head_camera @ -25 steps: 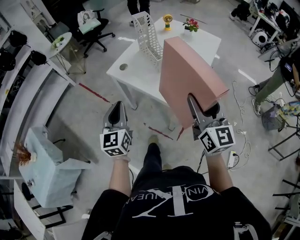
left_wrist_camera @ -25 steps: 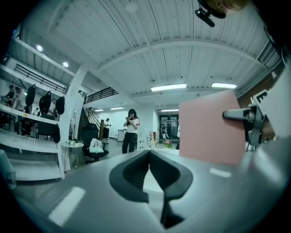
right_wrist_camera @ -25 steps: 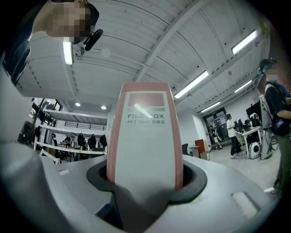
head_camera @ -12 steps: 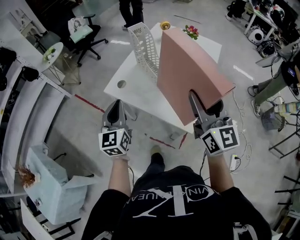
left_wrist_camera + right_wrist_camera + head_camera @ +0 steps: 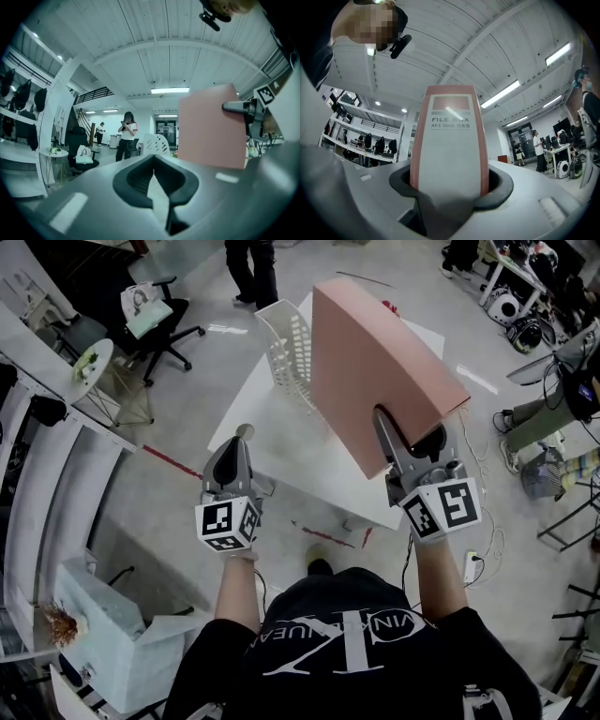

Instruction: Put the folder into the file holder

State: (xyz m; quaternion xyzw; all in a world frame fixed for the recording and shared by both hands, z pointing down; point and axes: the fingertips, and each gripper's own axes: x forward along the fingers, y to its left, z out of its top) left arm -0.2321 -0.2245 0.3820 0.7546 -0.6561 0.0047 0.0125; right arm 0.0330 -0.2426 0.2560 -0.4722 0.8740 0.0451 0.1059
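A tall pink file-box folder [image 5: 375, 371] stands upright in my right gripper [image 5: 408, 432], whose jaws are shut on its spine near the bottom edge. The right gripper view shows the grey spine label [image 5: 450, 150] filling the gap between the pads. The white mesh file holder [image 5: 286, 348] stands on the white table [image 5: 291, 446], just left of the folder in the head view. My left gripper [image 5: 242, 439] hangs shut and empty over the table's near left edge. In the left gripper view, the folder [image 5: 213, 126] is at the right and the holder [image 5: 157, 143] lies ahead.
A person [image 5: 248, 268] stands beyond the table, next to a black office chair [image 5: 155, 320] and a small round table [image 5: 89, 357]. A pale blue box [image 5: 112, 634] sits on the floor at lower left. A power strip [image 5: 472, 563] and cables lie at the right.
Both grippers and the folder have travelled forward; the table and file holder are now closer beneath them. The grip on the folder is unchanged.
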